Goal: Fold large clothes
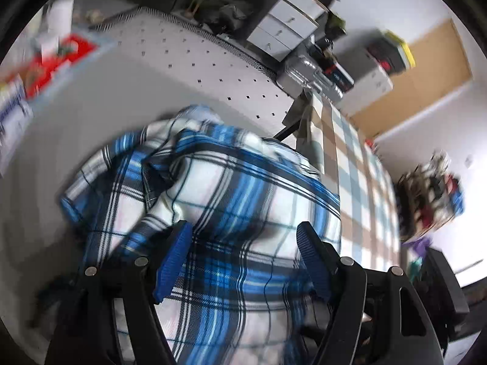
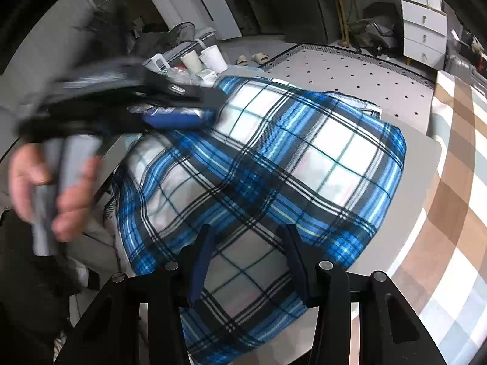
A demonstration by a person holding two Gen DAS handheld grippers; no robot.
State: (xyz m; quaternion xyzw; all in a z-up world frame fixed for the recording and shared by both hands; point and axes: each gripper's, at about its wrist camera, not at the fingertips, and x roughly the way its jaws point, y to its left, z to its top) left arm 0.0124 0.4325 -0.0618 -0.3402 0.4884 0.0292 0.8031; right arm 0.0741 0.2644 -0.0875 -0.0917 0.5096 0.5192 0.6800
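Left wrist view: a blue, white and black plaid shirt (image 1: 213,200) lies spread on a pale grey table (image 1: 100,97), filling the lower middle of the picture. Its far end is bunched into folds toward the table's far side, with a paler blue patch at the top of the heap. The left gripper (image 1: 243,237) hangs over the near part of the shirt with its blue-padded fingers (image 1: 175,258) set wide apart; cloth shows between them, but the pads do not press on it. Right of the shirt runs a brown, white and pale blue checked cloth (image 1: 359,164). Beyond the table, a dotted rug (image 1: 213,60) covers the floor, and white drawers (image 1: 283,24) stand past it. The whole picture is smeared.

Right wrist view: the same shirt (image 2: 274,158) lies flatter on the table (image 2: 404,213), reaching from the near edge toward the far left corner. The right gripper (image 2: 246,243) is above the shirt's near part, jaws moderately apart, nothing clamped. At the shirt's far left edge the blurred left gripper (image 2: 182,112) reaches in, gripped by a hand (image 2: 51,188). Paper cups (image 2: 204,57) stand behind the shirt, and the checked cloth (image 2: 456,164) lies to its right.
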